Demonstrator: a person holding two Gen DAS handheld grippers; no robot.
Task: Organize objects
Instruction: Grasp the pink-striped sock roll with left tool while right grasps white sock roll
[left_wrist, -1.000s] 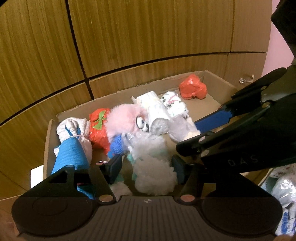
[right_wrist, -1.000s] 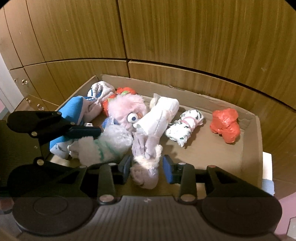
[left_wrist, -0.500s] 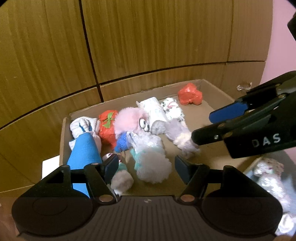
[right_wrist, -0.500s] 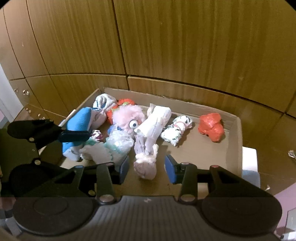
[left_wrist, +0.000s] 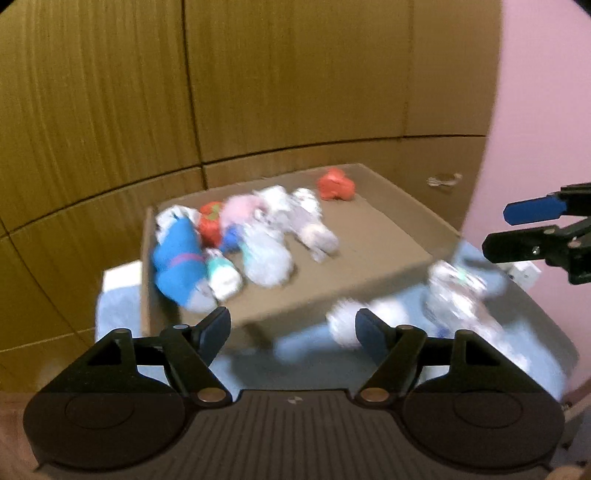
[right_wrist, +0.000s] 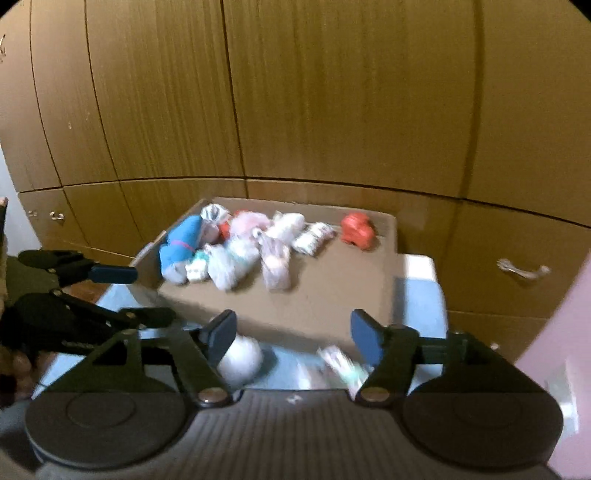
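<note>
Nothing is gripped between the parting jaws of the left gripper, and the jaws of the right gripper are likewise spreading, empty. Both are held short of the cardboard box, over a light blue surface where a white fluffy bundle lies. Inside the box, rolled socks are clustered leftward: a blue roll, a lilac roll. A red bundle is set apart, rightward.
</note>
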